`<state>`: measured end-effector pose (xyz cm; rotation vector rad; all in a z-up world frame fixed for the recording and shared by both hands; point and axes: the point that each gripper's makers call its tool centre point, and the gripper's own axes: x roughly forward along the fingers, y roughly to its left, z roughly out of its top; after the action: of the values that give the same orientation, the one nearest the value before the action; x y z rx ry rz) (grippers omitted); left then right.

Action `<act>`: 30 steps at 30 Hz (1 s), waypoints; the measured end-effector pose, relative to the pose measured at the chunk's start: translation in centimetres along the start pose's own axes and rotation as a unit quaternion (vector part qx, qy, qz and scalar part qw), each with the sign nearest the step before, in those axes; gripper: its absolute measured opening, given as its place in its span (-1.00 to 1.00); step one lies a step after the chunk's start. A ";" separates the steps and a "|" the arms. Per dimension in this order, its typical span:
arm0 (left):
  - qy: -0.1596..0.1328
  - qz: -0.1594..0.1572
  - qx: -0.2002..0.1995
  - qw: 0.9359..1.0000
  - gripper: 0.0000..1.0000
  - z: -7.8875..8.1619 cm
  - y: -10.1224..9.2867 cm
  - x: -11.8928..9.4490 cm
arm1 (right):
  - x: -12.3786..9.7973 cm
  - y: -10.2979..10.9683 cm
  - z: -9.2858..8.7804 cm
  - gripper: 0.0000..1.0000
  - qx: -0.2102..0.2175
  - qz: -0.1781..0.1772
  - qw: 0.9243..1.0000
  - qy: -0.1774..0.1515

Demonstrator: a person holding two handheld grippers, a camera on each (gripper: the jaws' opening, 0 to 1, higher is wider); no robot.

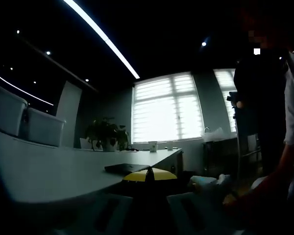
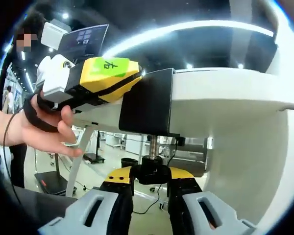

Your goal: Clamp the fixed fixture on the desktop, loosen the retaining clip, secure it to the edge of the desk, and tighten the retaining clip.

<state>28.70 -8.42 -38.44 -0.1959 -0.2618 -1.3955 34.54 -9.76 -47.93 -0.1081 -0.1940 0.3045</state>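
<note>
In the right gripper view, the black C-shaped metal clamp fixture [image 2: 148, 102] sits over the edge of the white table [image 2: 225, 93], its threaded screw [image 2: 153, 146] dropping to a round black knob [image 2: 151, 172]. The right tongs [image 2: 150, 188] reach up from below and pinch that knob between their yellow-and-black tips. The left tongs [image 2: 132, 85], yellow and black and held in a person's hand [image 2: 41, 129], press against the clamp's upper side; whether they are spread or pressed together I cannot tell. In the left gripper view, the left tongs' yellow tip [image 1: 149, 175] meets the dim table's [image 1: 54, 169] edge.
</note>
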 end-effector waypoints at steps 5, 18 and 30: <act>-0.001 0.000 0.000 1.000 -0.98 0.0 0.0 0.0 | -0.9 -0.4 -0.9 -0.44 0.065 -0.055 0.996 0.000; -0.005 0.000 -0.002 1.000 -0.98 0.1 0.0 0.0 | -4.2 -0.3 1.7 -0.05 -0.029 -0.257 0.966 0.001; -0.007 0.000 -0.001 1.000 -0.98 0.1 -0.1 0.0 | -1.7 -1.5 -0.1 -0.33 -0.025 -0.269 0.962 0.040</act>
<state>28.60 -8.38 -38.36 -0.2072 -0.2714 -1.3950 33.44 -11.67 -48.13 -0.1135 -0.1450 -0.2479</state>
